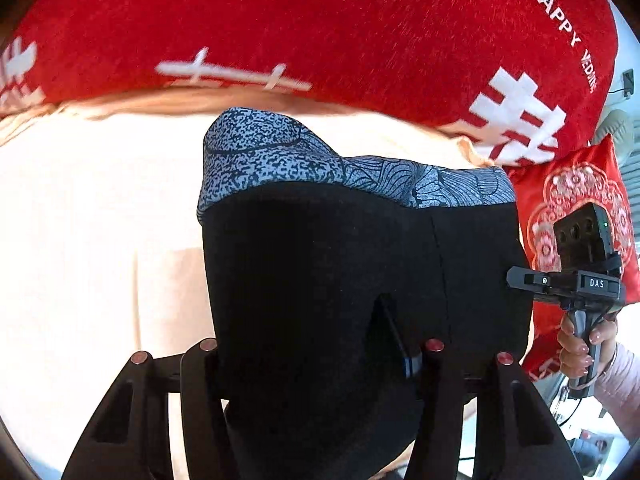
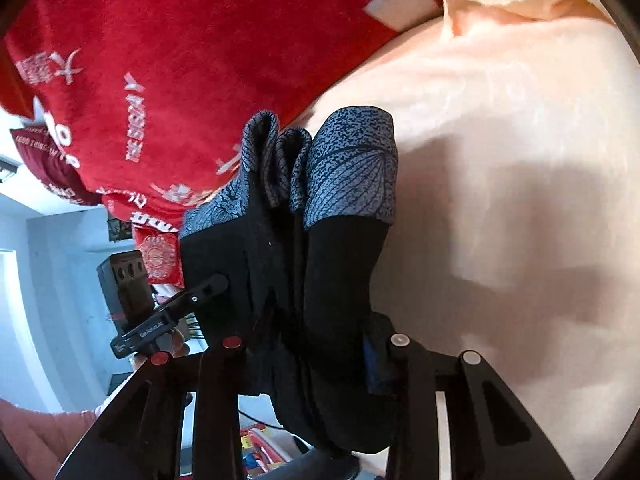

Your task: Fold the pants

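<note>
From my left tongs (image 1: 320, 354) I look along the pants (image 1: 360, 272), which are already doubled into a short, thick bundle: black cloth toward me, the blue patterned band (image 1: 352, 168) at the far end, lying on the pale peach sheet (image 1: 100, 220) of the bed. These fingers are clamped on the near edge of the bundle, and my right tongs (image 1: 516, 276) pinch its right edge. To the left the sheet lies bare and wide; ahead, the red blanket (image 1: 320, 20) closes the far edge, and a red cushion (image 1: 576, 200) crowds the right corner. From the right tongs (image 2: 316, 344) I see the bundle edge-on, several layers stacked with the patterned band ends (image 2: 352, 172) not quite flush; the fingers are closed on the black cloth, as far as the dark lets me judge. The left tongs (image 2: 216, 282) grip the other side. I reckon one last fold or a squaring-up remains, best laid toward the bare sheet (image 2: 520, 160).
</note>
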A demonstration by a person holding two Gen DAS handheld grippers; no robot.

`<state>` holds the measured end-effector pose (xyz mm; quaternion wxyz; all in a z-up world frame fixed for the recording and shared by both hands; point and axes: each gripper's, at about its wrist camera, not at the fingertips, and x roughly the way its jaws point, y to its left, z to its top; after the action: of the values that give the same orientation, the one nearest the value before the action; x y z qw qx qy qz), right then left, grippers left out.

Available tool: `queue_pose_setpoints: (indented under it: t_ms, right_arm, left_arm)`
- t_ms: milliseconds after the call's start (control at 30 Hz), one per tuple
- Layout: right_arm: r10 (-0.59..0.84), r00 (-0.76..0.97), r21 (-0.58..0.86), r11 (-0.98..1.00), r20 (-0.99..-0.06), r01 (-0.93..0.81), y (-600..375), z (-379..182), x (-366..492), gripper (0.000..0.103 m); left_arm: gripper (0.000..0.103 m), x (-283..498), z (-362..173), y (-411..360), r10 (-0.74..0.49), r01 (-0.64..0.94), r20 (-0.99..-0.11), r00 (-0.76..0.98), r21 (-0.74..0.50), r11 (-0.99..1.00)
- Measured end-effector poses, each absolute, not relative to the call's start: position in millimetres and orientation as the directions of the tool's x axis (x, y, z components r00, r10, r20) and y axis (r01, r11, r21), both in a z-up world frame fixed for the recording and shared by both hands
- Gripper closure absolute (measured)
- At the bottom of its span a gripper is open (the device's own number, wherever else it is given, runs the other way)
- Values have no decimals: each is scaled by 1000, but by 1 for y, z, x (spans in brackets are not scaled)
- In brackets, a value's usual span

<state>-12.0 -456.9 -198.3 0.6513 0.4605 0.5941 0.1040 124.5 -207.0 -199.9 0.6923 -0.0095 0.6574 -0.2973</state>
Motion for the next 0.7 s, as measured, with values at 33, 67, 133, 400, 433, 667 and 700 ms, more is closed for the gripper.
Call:
queue_pose_setpoints:
  t_ms: [33, 67, 133, 400, 433, 667, 700]
  right_arm:
    - [684, 274, 725, 550, -676, 415, -449, -197, -18, 66]
    - [685, 276, 726, 544, -674, 421, -439, -195, -23, 66]
    - [684, 277, 723, 541, -675, 430, -424, -195, -35, 66]
    - [631, 217, 642, 589, -745, 491, -386, -233, -56, 65]
    - [606, 208, 618, 613, -768, 493, -384, -237, -56, 60]
    - [495, 165, 500, 686, -853, 529, -384, -230, -62, 39]
    - [461, 156, 468, 707, -874, 531, -382, -224, -62, 38]
  left_arm:
    - [46, 120, -200, -201, -421, 399, -906, -44, -402, 824]
    - [46, 115, -201, -195, -416, 399, -908, -46, -398, 826]
    - [46, 112, -207, -174, -403, 396, -913, -53, -390, 831]
    - [9, 106, -251, -143, -316, 370, -949, -8, -296, 881]
    - [6, 107, -252, -142, -298, 372, -955, 7, -274, 887]
    - [3, 98, -240, -158, -166, 380, -984, 68, -128, 916]
    - [3, 95, -236, -158, -146, 389, -986, 78, -104, 915]
